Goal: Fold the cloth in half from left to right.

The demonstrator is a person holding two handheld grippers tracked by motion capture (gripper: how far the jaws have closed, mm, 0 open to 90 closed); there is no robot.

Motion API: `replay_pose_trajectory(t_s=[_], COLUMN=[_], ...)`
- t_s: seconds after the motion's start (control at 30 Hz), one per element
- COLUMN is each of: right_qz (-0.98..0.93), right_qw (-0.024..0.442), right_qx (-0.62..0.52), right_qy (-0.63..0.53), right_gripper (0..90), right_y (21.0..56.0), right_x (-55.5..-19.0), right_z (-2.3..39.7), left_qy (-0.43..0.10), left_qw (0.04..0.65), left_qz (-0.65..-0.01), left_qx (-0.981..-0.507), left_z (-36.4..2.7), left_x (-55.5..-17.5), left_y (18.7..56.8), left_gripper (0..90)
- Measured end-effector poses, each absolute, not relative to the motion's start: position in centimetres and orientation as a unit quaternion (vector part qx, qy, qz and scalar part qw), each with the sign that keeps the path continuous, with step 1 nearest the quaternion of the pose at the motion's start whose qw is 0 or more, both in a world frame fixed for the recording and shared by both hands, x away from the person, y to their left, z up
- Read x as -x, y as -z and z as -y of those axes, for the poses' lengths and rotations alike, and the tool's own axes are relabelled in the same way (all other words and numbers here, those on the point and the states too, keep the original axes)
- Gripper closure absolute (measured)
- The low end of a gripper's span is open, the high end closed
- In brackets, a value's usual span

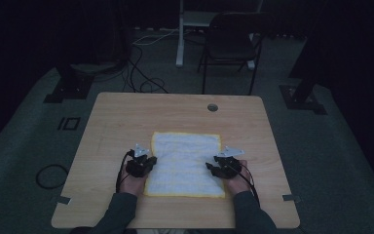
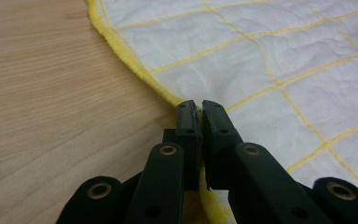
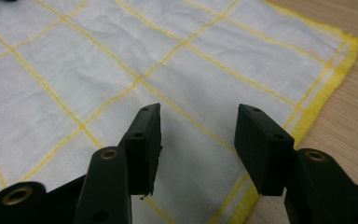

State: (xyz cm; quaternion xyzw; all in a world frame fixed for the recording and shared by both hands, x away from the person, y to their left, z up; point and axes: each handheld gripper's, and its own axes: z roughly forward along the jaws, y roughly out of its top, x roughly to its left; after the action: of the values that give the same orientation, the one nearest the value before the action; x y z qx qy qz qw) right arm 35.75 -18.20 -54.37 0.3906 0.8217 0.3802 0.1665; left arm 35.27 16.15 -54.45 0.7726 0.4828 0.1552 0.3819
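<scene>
- The white cloth [image 1: 185, 163] with yellow edging lies flat on the worktop [image 1: 112, 117].
- Left tool [image 2: 197, 108] is clenched on the cloth's left hem.
- Right tool [image 3: 198, 135] hangs released over the cloth's right edge.

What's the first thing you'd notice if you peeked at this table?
A white cloth with yellow lines and a yellow edge lies spread on the near middle of the wooden table. The left gripper pinches its left edge, while the right gripper hangs open over its right side.
</scene>
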Motion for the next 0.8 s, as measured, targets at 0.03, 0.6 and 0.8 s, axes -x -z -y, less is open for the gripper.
replay_pose_trajectory(t_s=[0.03,0.6,0.8], right_qz=[-0.820,-0.813,-0.808], right_qw=[0.168,0.172,0.180], right_qx=[-0.391,-0.398,-0.406], right_qy=[-0.381,-0.388,-0.387], right_gripper=[50.8,53.7,53.5], right_y=[54.3,53.9,53.7], right_x=[-35.7,-35.5,-35.4], right_z=[18.2,19.1,19.7], left_qy=[-0.155,-0.138,-0.140], left_qw=[0.381,0.389,0.403], left_qz=[-0.484,-0.515,-0.506], left_qx=[-0.772,-0.751,-0.750], left_z=[-16.3,-18.8,-18.5], left_x=[-35.2,-35.5,-35.5], left_y=[54.4,54.3,53.7], left_gripper=[86.7,88.2,88.5])
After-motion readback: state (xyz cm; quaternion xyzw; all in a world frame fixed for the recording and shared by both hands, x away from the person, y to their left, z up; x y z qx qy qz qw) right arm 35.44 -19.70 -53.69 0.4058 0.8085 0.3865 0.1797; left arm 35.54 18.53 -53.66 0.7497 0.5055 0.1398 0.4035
